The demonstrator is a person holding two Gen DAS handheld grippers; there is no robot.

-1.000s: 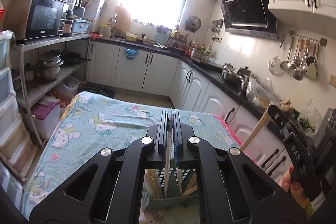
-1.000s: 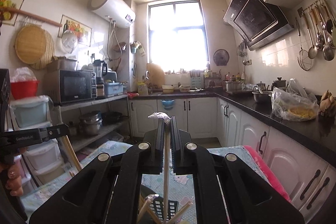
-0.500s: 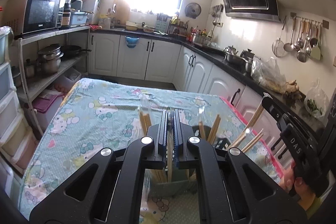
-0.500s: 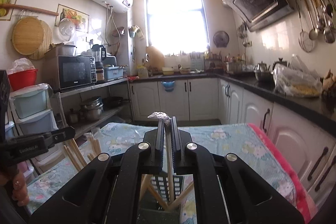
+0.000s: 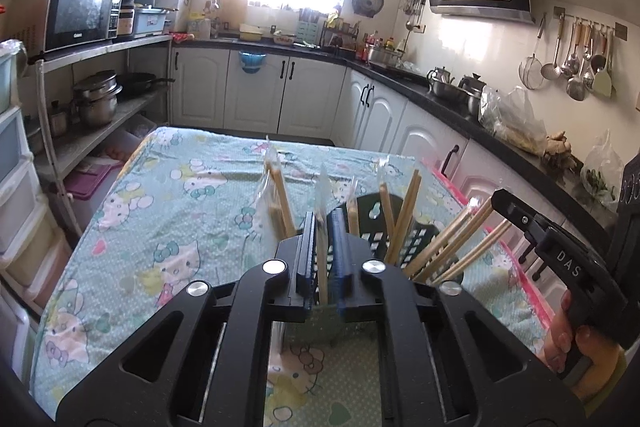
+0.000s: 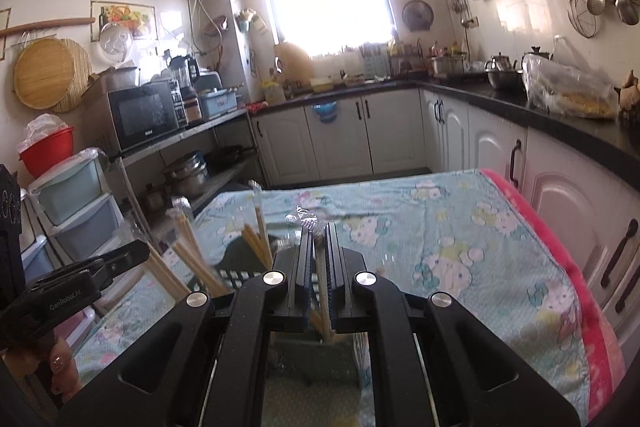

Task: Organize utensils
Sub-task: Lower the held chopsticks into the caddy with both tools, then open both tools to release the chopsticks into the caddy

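My left gripper point(image 5: 323, 223) is shut on a wrapped pair of wooden chopsticks point(image 5: 322, 267), whose lower end reaches into a dark slotted utensil holder point(image 5: 404, 227) on the table. Several other wrapped chopstick pairs point(image 5: 280, 199) stand in the holder. My right gripper point(image 6: 319, 235) is shut on another wrapped chopstick pair point(image 6: 322, 291), lowered into the same holder point(image 6: 240, 275). The right gripper also shows at the right edge of the left wrist view point(image 5: 560, 251).
The table carries a light blue cartoon-print cloth point(image 5: 172, 211) with a pink edge point(image 6: 560, 259). White cabinets point(image 5: 384, 115) and a black counter run along the right. A shelf with a microwave point(image 5: 80, 11) and pots stands left.
Both grippers have tilted downward and lowered their chopsticks toward the holder; the holder and its chopsticks have come into view between and beside the fingers.
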